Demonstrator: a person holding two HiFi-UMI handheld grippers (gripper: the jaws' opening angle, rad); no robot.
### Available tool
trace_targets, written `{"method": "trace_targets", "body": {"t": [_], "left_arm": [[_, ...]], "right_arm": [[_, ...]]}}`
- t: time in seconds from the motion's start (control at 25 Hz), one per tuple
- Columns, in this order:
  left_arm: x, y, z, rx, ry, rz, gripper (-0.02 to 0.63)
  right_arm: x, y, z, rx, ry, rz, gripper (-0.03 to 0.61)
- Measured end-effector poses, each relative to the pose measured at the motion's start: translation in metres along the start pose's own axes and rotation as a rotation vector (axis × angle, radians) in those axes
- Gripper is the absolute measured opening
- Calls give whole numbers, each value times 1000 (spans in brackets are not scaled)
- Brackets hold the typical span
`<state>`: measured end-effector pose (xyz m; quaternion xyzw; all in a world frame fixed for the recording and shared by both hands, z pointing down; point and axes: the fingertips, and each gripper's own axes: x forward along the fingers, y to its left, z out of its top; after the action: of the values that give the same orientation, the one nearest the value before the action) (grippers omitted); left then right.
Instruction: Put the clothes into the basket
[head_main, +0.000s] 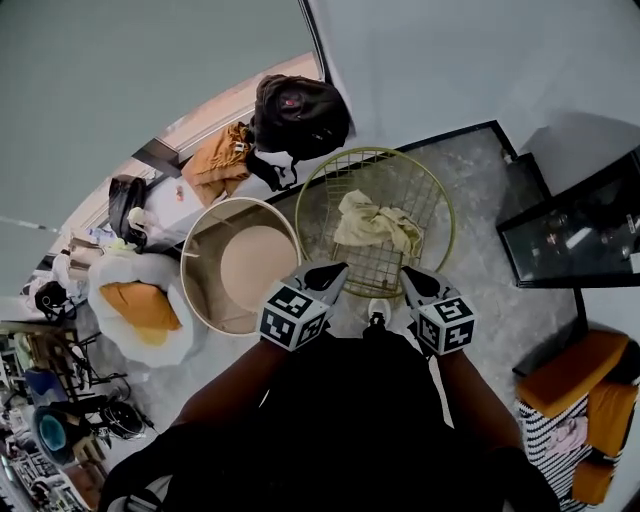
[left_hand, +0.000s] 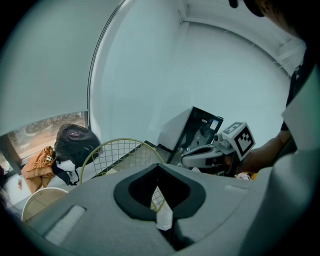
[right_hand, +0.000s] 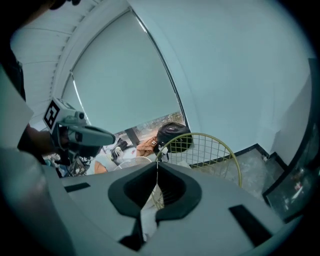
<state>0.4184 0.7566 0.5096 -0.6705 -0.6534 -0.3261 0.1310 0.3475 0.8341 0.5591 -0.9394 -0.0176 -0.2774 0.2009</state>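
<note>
Forearms (head_main: 235, 385) of the person reach forward from 6 o'clock in the head view, side by side and slanting a little downward. Each hand carries one tool. The left tool (head_main: 340, 268) and the right tool (head_main: 408, 273) both stop just at the near rim of the wire basket (head_main: 425, 190), with a small gap between them.

The floor (head_main: 480, 180) is grey stone with a speckled look. The basket is round, made of thin yellow-green wire in a square grid. At its 9 o'clock, touching or almost touching, stands a round beige tub (head_main: 255, 265) with smooth walls. A black backpack (head_main: 298, 115) of soft fabric lies at 11 o'clock of the basket. The clothes (head_main: 375, 225), one crumpled cream piece, lie inside the basket on its bottom.

Each gripper view shows its own jaws pressed together at the tips with nothing held, so both tools are closed and empty. Only the head view shows the cream piece plainly. The left gripper view adds a dark glass cabinet (left_hand: 200, 130) behind the right tool.
</note>
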Motion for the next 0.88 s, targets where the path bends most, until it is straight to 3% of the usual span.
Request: {"method": "trace_targets", "body": {"t": [0.24, 0.48, 0.88], "left_arm": [[14, 12, -2, 1, 48, 69, 0], [17, 35, -15, -23, 92, 102, 0], [63, 77, -24, 24, 147, -4, 0]], "right_arm": [[36, -48, -38, -94, 119, -30, 17], [63, -74, -53, -88, 168, -74, 17], [125, -124, -75, -26, 322, -220, 20]]}}
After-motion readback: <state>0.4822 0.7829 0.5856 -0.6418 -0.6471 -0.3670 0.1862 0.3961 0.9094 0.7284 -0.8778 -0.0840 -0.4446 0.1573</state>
